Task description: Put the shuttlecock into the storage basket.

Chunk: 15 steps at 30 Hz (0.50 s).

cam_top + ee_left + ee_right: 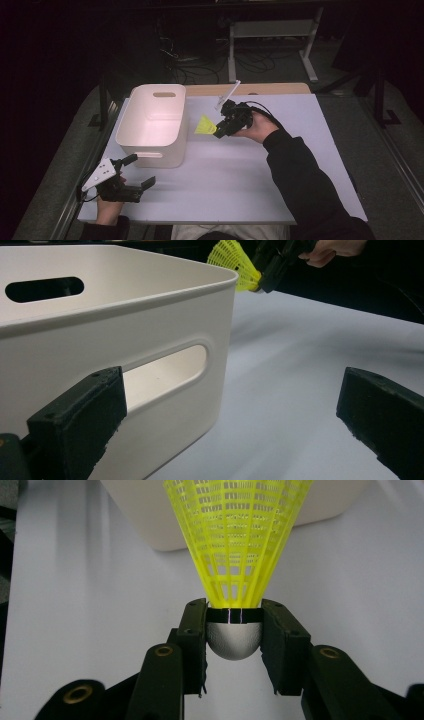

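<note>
shuttlecock (205, 125) beside bin (131, 123) rim, right tool (220, 131) clamping

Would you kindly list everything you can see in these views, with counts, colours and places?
shuttlecock: one, yellow skirt with silver-grey cap, clamped by its cap, beside the bin's right side
bin: one, cream-white with handle slots, on the table's left part
table: one, white top with a wooden strip at the far edge
metal frame: one, pale grey, on the floor beyond the table
left gripper: one, black, open, near the bin's front corner
right gripper: one, black, shut on the shuttlecock
</note>
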### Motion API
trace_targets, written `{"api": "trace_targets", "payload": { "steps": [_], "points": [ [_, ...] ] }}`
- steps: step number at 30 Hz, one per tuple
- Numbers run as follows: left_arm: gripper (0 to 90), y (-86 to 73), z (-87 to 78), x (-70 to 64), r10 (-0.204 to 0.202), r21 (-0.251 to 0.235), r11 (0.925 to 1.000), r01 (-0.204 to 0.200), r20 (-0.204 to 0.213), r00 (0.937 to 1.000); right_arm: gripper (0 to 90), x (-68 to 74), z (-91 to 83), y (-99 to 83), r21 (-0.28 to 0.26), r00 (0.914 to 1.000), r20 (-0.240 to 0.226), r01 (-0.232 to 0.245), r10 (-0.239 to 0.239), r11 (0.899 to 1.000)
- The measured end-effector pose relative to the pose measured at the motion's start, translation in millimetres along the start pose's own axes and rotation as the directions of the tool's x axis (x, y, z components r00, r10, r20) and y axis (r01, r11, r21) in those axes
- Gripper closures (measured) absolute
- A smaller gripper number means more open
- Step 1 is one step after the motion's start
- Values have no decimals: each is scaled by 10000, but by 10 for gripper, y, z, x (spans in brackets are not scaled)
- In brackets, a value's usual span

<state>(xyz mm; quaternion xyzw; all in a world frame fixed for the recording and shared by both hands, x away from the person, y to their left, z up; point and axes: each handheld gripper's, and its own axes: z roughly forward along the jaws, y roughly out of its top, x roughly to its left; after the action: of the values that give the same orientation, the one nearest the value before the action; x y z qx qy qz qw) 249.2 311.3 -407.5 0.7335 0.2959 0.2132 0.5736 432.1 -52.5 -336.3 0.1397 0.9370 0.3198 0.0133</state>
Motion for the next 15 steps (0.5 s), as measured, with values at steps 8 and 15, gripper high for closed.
{"api": "trace_targets", "payload": {
  "steps": [8, 15],
  "points": [
    [0, 0, 0, 1, 2, -3, 10000, -2, -2, 10000, 632, 36, -107, 79, -128, 9998, 88, 177, -176, 9998],
    [0, 1, -4, 0, 4, -6, 10000, -3, 18, 10000, 632, 63, -242, 166, -324, 9992, 234, 317, -310, 9990]
  ]
}}
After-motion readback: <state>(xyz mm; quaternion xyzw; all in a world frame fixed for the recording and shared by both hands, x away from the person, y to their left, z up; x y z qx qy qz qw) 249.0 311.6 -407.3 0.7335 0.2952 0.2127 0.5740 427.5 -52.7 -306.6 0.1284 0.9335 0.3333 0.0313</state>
